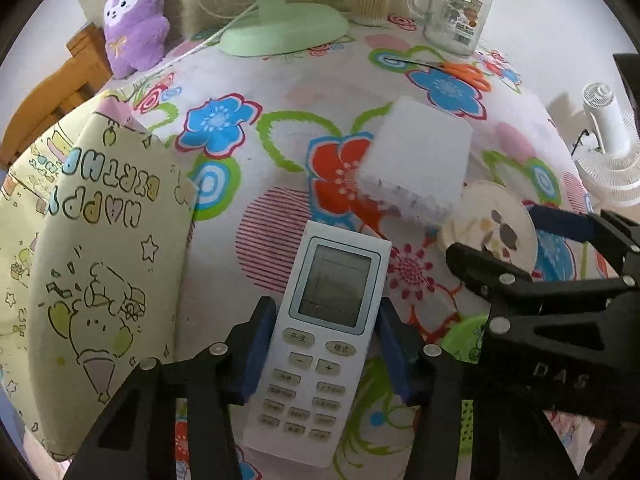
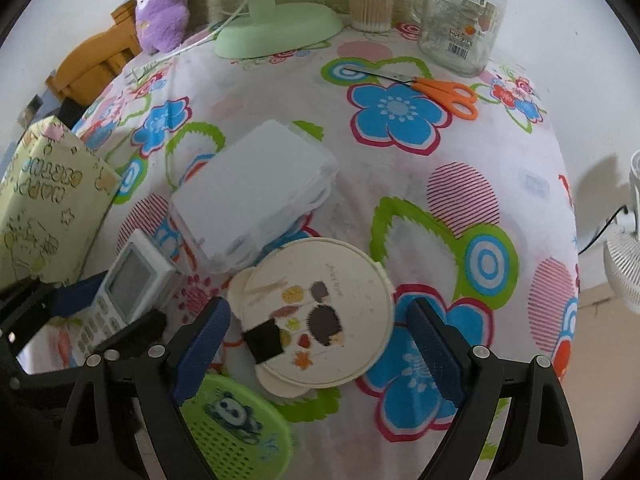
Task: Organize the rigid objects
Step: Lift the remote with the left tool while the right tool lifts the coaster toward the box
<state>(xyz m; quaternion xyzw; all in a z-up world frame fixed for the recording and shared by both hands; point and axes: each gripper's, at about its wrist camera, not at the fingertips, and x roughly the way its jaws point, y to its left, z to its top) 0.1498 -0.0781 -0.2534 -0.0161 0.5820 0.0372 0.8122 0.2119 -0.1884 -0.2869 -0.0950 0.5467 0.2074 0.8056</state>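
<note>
Right under my left tongs (image 1: 320, 354) is the white remote (image 1: 326, 344), low centre of the left wrist view, lying flat on the flowery tablecloth (image 1: 276, 92), with both blue pads (image 1: 258, 350) pressed to its long sides, so I'd call that gripped. My worry: the hold sits around the button half, the screen end sticks out forward, and that smooth plastic could pivot or slide out if I lift fast. Right tongs (image 2: 318, 346) are spread wide and empty, straddling the round cream lid (image 2: 320, 312) at bottom centre of the right wrist view, pads clear of the rim on both sides as far as I can tell. Both tools are crowded together, so swinging the remote toward the right of the frame risks knocking into the other one. Just past the remote's tip is the clear plastic box (image 1: 418, 168), and the birthday gift bag (image 1: 100, 248) stands close at left. Best open room is the middle of the cloth, before the green fan base (image 1: 284, 32) and jar (image 1: 458, 12) at the top; the scissors (image 2: 444, 92) lie upper right.
</note>
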